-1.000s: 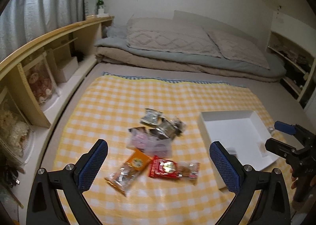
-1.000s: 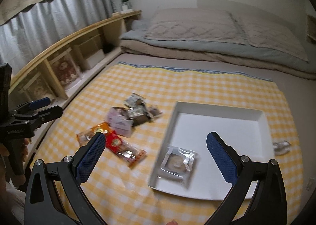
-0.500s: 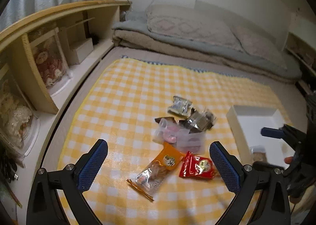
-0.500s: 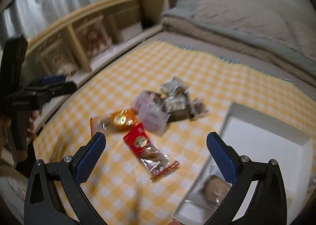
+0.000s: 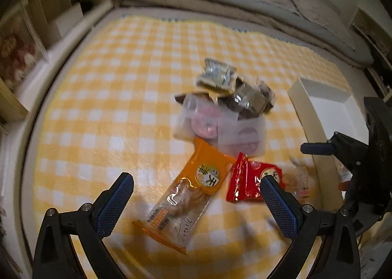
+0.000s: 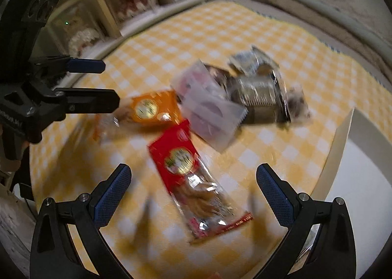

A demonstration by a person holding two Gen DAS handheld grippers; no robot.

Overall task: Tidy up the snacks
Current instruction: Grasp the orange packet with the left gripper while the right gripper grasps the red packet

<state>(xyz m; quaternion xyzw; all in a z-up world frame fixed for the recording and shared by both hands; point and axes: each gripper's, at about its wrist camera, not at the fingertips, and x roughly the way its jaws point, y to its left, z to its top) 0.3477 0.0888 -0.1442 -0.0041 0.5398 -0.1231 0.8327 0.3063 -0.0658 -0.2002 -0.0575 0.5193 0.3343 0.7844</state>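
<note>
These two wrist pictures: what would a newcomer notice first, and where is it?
First, the yellow-and-white checked cloth that covers the bed, with a loose heap of snack packets at its middle. Nearest the cameras lie an orange plastic snack packet, between the fingers of the open left tool, and a red plastic snack packet, before the open right tool. A white shallow tray lies to the right.

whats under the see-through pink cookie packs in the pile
The pink cookie packs lie on the yellow checked cloth. A dark wrapper pokes out from beneath their far edge, and one corner overlaps the orange snack pack. Anything else beneath them is hidden.
</note>
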